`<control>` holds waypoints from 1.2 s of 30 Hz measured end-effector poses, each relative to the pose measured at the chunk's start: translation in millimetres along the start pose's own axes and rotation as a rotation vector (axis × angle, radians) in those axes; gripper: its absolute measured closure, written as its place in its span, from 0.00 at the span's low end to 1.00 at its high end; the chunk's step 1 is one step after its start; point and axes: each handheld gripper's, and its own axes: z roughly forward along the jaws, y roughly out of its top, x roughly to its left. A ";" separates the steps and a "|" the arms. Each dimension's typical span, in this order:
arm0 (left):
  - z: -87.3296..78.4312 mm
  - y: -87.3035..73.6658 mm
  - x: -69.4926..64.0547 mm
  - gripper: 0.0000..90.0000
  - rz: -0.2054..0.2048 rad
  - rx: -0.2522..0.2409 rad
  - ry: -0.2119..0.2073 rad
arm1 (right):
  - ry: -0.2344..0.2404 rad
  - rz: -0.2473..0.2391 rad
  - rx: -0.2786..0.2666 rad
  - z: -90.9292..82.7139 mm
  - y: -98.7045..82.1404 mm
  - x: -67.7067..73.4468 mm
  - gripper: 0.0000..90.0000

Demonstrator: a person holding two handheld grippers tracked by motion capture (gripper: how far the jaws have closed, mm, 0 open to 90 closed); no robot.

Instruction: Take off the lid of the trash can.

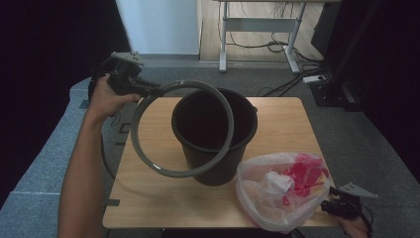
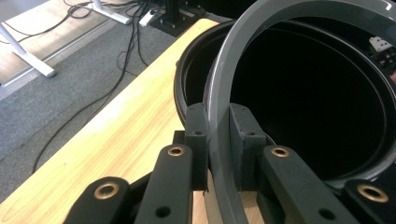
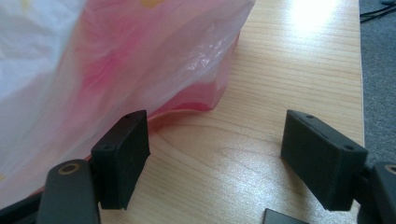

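Left gripper point(image 1: 130, 79) jaws pinch the grey ring point(image 1: 182, 129) tilted over the black bucket point(image 1: 214, 134); a thin-edge grip may slip, dropping it askew off the bucket rim; right gripper point(image 3: 215, 154) jaws spread, idle.

No legible text on anything

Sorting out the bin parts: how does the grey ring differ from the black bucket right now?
The grey ring is a thin open hoop; the black bucket is a deep walled container. The ring is tilted, clamped in the left tool; the bucket stands upright on the table. Both are round and similar in width.
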 end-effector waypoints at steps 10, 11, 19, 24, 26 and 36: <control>-5.0 -17.8 -2.1 0.88 0.008 0.009 -0.009 | -0.004 0.000 0.001 0.3 0.2 0.2 0.26; -5.8 -19.9 -1.9 0.88 0.006 0.010 -0.008 | -0.005 -0.001 0.001 0.4 0.3 0.3 0.26; -10.0 -33.8 0.0 0.88 -0.004 0.023 -0.020 | -0.009 -0.001 0.001 0.4 0.2 0.9 0.26; -11.5 -43.2 -0.1 0.88 -0.008 0.036 -0.021 | -0.009 -0.002 0.001 0.4 0.2 1.0 0.26; -12.3 -46.0 -0.2 0.88 -0.009 0.041 -0.018 | -0.009 -0.001 0.001 0.4 0.2 0.9 0.26; -20.8 -62.3 -0.8 0.88 -0.017 0.039 -0.019 | -0.011 -0.001 0.001 0.6 0.3 1.1 0.26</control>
